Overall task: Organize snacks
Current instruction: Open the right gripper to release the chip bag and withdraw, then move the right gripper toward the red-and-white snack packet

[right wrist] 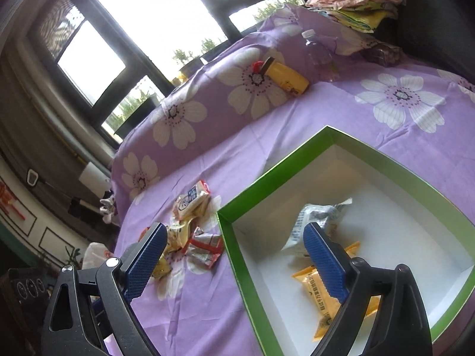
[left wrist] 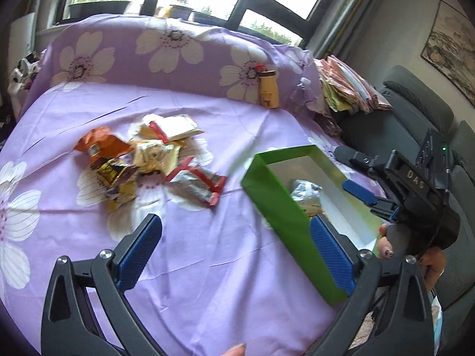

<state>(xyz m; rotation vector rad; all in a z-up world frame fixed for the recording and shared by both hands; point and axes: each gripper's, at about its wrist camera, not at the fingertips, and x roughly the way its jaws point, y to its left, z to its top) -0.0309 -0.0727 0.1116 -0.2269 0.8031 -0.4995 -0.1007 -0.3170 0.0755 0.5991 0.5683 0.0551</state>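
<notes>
A pile of snack packets [left wrist: 139, 160] lies on the purple flowered cloth, with a silver-and-red packet [left wrist: 196, 182] nearest the box. A green box [left wrist: 276, 207] with a white inside stands to the right. In the right wrist view the green box [right wrist: 237, 255] holds a silver packet [right wrist: 320, 222] and an orange packet [right wrist: 323, 302]. My left gripper [left wrist: 234, 252] is open and empty above the cloth, its right finger by the box's near wall. My right gripper [right wrist: 234, 264] is open and empty, straddling the box's left wall; it also shows in the left wrist view [left wrist: 365, 195] over the box.
A yellow bottle [left wrist: 268, 89] and a clear water bottle [left wrist: 299, 95] lean against the raised cushion at the back. Folded cloths [left wrist: 350, 89] are stacked at the right. A grey sofa [left wrist: 415, 112] stands at the far right. Windows lie behind.
</notes>
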